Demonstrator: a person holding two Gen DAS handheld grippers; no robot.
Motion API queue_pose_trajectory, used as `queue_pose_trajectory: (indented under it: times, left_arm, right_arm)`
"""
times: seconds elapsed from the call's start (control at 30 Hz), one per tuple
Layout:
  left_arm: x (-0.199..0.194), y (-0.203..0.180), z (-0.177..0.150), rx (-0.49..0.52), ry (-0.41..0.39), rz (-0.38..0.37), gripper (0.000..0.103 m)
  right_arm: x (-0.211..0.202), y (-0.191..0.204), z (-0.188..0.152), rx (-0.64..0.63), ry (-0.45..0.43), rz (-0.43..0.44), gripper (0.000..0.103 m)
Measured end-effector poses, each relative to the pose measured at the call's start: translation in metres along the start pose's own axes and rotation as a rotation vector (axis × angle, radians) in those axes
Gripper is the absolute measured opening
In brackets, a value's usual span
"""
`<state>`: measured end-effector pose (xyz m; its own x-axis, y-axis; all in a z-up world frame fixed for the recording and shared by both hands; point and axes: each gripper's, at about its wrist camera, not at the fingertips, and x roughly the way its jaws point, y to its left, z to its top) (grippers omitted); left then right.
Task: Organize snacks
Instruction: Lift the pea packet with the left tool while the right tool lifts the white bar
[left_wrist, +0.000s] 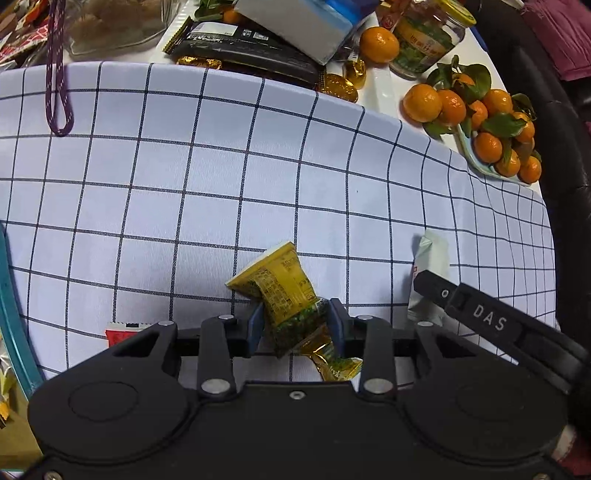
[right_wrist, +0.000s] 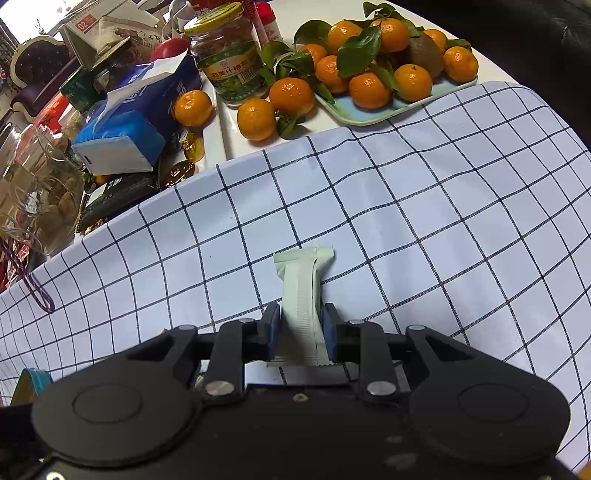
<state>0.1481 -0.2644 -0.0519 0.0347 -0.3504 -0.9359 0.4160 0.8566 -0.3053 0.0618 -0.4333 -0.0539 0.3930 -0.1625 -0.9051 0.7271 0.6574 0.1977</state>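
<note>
A yellow snack packet (left_wrist: 284, 291) is pinched in the left tongs (left_wrist: 295, 325), and a pale green sachet (right_wrist: 306, 295) in the right tongs (right_wrist: 300, 328), both just above the checked cloth (left_wrist: 184, 184) on the desk. Neither has yet been put away; a red-and-white packet (left_wrist: 122, 330) remains on the cloth.

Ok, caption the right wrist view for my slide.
Right gripper pinching a pale green packet over the checked cloth, tangerines behind.

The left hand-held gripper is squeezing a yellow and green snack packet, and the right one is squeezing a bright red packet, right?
Not quite. The left hand-held gripper does squeeze the yellow and green snack packet, but the right hand-held gripper is squeezing a pale green flat wrapper, not a red one. The right wrist view shows it.
</note>
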Motion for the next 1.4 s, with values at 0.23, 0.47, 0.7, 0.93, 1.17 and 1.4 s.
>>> queue_pose_trajectory:
  times: [0.23,0.47,0.7,0.93,1.17,1.4]
  left_arm:
    - [-0.001,0.011,0.008,-0.099,-0.005,-0.049,0.045]
    - [0.002,0.012,0.013,-0.139,-0.006,-0.045,0.045]
    - [0.011,0.009,0.015,-0.140,0.010,-0.019,0.045]
    - [0.011,0.011,0.015,-0.158,0.012,-0.029,0.046]
    - [0.011,0.011,0.015,-0.152,0.003,-0.023,0.045]
    - [0.007,0.007,0.013,-0.115,-0.033,-0.028,0.041]
  right_arm:
    - [0.002,-0.002,-0.001,0.018,0.032,0.018,0.027]
    - [0.002,-0.021,0.005,0.132,0.108,0.098,0.028]
    - [0.006,-0.025,0.008,0.173,0.113,0.101,0.030]
    - [0.009,-0.017,0.006,0.120,0.100,0.065,0.030]
    - [0.008,-0.013,0.005,0.076,0.092,0.047,0.030]
    - [0.007,-0.004,0.002,0.005,0.072,0.032,0.023]
